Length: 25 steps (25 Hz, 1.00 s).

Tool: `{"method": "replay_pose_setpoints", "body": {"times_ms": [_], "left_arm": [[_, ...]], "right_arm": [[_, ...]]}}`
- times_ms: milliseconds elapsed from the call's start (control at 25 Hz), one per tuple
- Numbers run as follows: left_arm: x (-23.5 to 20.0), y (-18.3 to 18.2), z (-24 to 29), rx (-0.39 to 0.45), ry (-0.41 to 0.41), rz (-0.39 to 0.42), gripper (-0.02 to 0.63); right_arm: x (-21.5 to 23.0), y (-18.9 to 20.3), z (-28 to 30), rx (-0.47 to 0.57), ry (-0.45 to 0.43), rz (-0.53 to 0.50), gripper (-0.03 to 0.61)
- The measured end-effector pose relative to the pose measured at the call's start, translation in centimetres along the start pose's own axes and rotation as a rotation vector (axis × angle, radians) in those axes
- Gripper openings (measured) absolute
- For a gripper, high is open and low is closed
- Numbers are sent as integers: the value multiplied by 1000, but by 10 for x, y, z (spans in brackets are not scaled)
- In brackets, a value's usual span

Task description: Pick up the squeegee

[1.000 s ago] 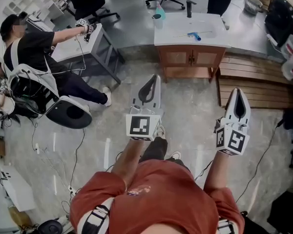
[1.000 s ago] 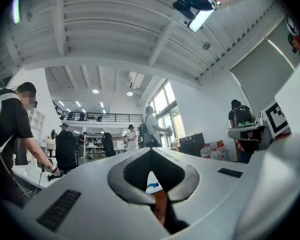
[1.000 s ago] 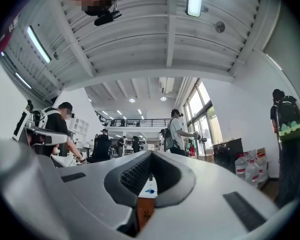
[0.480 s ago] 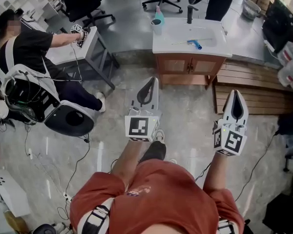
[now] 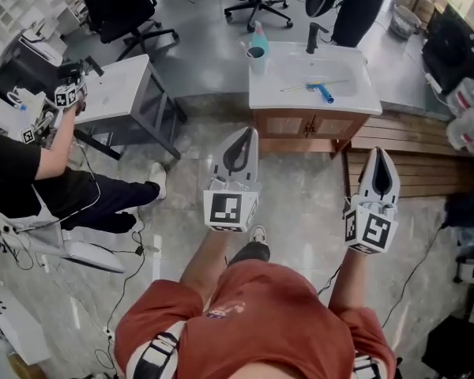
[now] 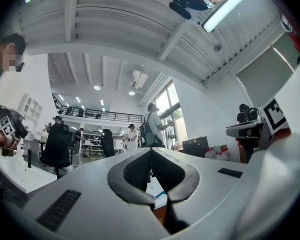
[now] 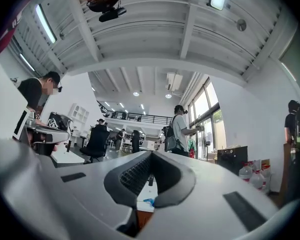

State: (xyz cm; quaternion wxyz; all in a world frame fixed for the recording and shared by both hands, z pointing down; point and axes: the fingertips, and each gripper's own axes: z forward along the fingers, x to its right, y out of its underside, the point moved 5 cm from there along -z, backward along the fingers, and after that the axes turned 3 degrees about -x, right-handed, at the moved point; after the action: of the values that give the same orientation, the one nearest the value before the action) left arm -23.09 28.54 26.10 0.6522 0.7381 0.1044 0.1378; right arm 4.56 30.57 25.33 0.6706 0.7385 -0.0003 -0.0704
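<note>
Squeegee was seen lying flat on a smooth white counter over a wood cabinet, far ahead of both grippers and well apart from them. Long axis ran approx. left-right, w/ blue plastic handle at the right end and a thin pale bar to the left. It was placed between the two, so neither was judged clearly nearer. Left gripper & right gripper, white shells w/ dark ribbed pads, were closed tip-to-tip w/ nothing held.

A white-topped wooden cabinet, grey desk and black office chairs stand on pale floor.
</note>
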Motion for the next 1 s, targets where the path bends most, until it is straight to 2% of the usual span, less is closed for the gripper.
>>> {"method": "replay_pose_setpoints", "body": {"times_ms": [280,480,720,1000], "left_arm": [[-73,16,64,6,-2,-8,17],[-109,26,90,-7,-3,-6,17],[-124,33,120,-2,-1,-11,17],[-111,47,167,-39,2,1,17]], "right_arm": [[-40,10,88,-33,0,-15,8],[-62,13,128,-42,0,-20,8],[-61,20,159,-50,8,-23,8],[-29,41,196,-67,10,-9,8]]}}
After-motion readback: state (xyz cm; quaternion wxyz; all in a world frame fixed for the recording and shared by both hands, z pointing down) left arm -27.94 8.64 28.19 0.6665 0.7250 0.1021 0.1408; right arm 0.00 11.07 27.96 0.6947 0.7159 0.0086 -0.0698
